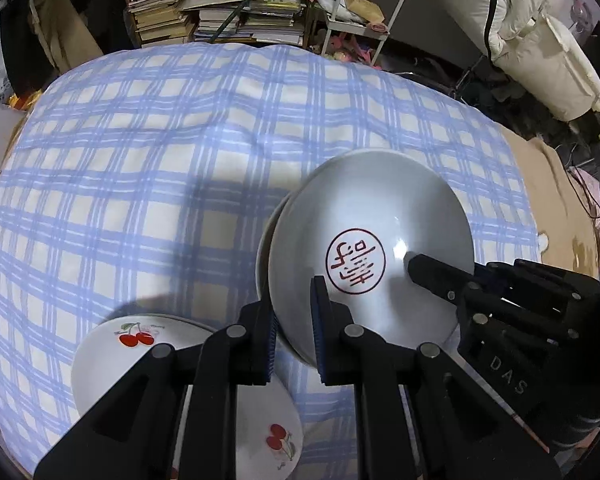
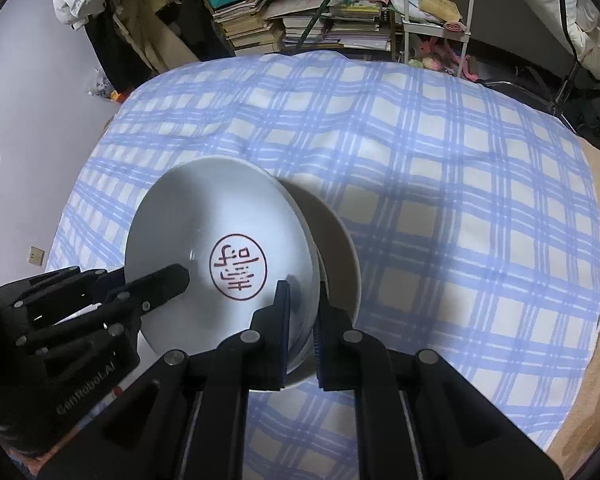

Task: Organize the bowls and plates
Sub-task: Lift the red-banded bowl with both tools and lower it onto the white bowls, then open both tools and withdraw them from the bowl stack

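Observation:
A white bowl [image 1: 364, 216] with a red seal character inside hangs tilted over the bed, held on two sides. My left gripper [image 1: 296, 300] is shut on its near rim, one pad inside and one outside. The right gripper's upper finger [image 1: 428, 272] lies inside the bowl at the right. In the right wrist view the same bowl [image 2: 220, 216] has my right gripper [image 2: 303, 292] shut on its rim, and the left gripper's finger [image 2: 168, 278] reaches in from the left. A second bowl [image 2: 342, 248] shows just beneath and behind it; whether they touch is unclear.
Two white plates with cherry prints [image 1: 112, 348] [image 1: 276, 440] lie at the lower left, partly under my left gripper. The blue checked bedcover [image 1: 160, 140] spreads all around. Stacked books [image 1: 220, 12] and a white rack [image 1: 364, 0] stand beyond the far edge.

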`<control>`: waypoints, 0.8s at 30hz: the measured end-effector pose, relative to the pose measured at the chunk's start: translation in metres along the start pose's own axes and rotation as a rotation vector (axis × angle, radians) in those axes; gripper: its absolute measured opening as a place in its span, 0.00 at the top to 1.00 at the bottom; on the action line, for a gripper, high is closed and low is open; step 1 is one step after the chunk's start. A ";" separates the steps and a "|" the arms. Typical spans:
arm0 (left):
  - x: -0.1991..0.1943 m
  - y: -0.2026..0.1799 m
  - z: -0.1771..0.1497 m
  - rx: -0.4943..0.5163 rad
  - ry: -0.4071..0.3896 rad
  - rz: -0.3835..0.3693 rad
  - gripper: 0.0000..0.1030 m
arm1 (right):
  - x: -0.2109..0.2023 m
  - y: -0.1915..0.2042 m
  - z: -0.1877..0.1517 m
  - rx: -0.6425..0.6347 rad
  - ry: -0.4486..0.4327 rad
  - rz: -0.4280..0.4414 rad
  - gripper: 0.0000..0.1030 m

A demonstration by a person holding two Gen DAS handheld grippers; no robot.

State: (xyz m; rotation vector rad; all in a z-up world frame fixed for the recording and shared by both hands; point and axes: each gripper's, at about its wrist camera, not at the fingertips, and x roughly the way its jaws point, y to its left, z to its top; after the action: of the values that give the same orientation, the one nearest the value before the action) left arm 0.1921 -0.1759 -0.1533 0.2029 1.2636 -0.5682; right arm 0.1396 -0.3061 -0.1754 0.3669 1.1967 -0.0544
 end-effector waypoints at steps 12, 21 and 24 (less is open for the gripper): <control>0.002 0.001 -0.011 0.039 -0.001 0.016 0.86 | 0.001 0.018 -0.009 -0.085 -0.018 -0.099 0.87; -0.001 0.006 -0.011 0.041 0.001 -0.006 0.85 | 0.000 0.019 -0.005 -0.097 -0.051 -0.117 0.84; -0.002 0.005 -0.011 0.054 -0.001 0.012 0.85 | -0.003 0.021 -0.004 -0.103 -0.071 -0.115 0.83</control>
State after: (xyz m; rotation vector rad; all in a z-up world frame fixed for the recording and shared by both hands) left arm 0.1850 -0.1660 -0.1556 0.2551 1.2463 -0.5930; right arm 0.1396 -0.2857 -0.1692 0.2037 1.1451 -0.1040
